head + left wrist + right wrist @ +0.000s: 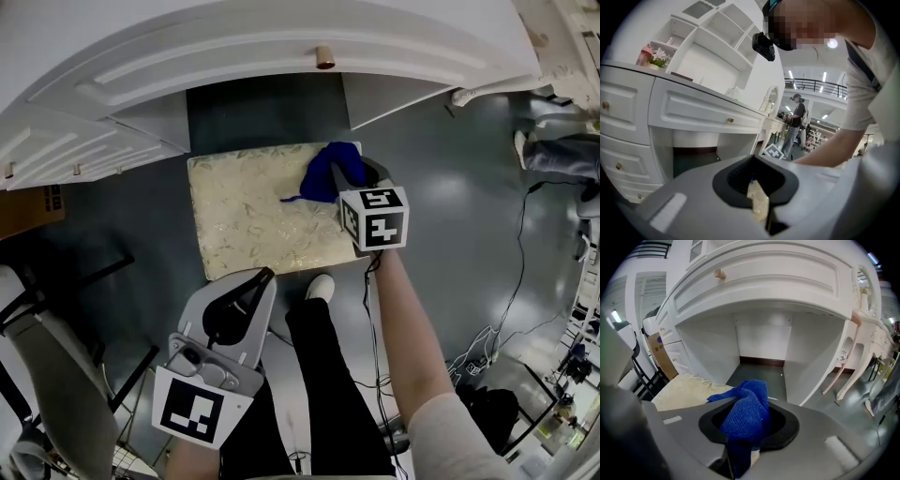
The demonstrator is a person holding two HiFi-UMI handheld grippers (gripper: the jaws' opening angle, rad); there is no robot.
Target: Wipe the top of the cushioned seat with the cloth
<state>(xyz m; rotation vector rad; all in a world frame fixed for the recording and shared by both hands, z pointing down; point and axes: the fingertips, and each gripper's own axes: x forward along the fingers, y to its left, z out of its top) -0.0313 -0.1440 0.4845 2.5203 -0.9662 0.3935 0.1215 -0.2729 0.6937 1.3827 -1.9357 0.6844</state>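
- Cushioned seat (248,216) on the floor (450,187), before the dressing table (281,47).
- Cloth (328,173) on the seat's far right corner, held by my right gripper (349,180).
- My left gripper (255,281) at the seat's near edge.

The right gripper (355,174) and the cloth (323,178) hide the right edge of the cushioned seat (248,211).

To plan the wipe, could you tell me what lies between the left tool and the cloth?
Only bare cushioned seat up to the cloth, in the head view.
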